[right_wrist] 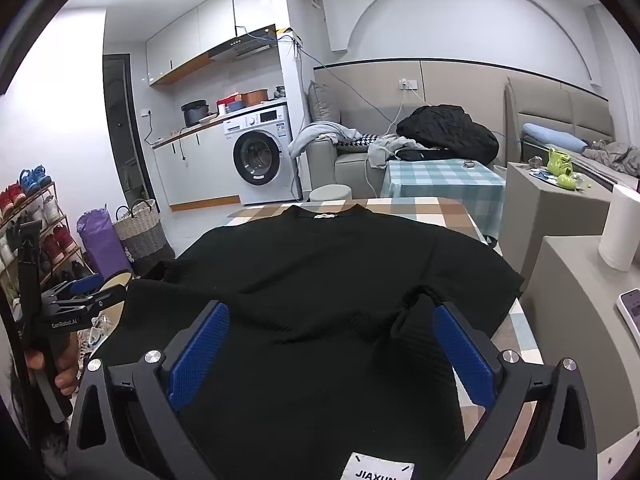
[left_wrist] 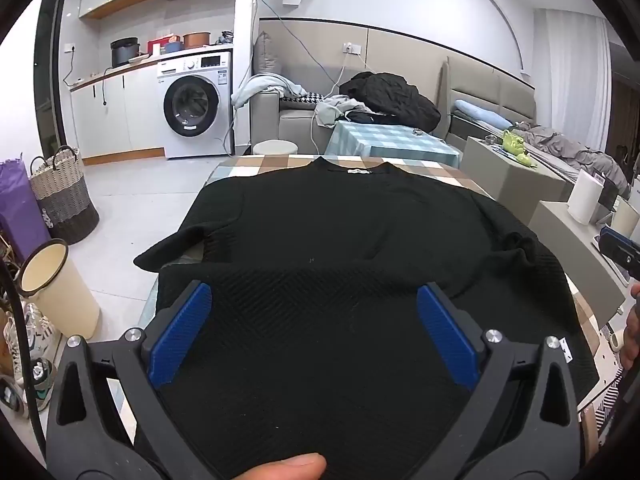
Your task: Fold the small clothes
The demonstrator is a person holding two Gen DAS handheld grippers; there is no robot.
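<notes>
Black sweater (left_wrist: 320, 232) lies flat on the checkered tabletop (left_wrist: 260, 164), centre of frame in both wrist views, collar at the far end with its white label up. Bottom hem runs under both cameras. One sleeve sticks out mid-left over the tabletop edge; the other is bunched mid-right (right_wrist: 416, 312).

Left tongs (left_wrist: 314, 300): spread wide, blue pads (left_wrist: 180, 332) either side of the lower fabric, pinching nothing. A fingertip shows at bottom centre.

Right tongs (right_wrist: 330, 318): also spread, nothing between the pads (right_wrist: 200, 356). Whether they touch the cloth, cannot tell.

Left tongs also show at lower left of the right wrist view (right_wrist: 86, 286), beside the sweater's edge.

Background: washing machine (left_wrist: 196, 104) upper left, woven basket (left_wrist: 64, 196) left, paper towel roll (right_wrist: 620, 228) right.
</notes>
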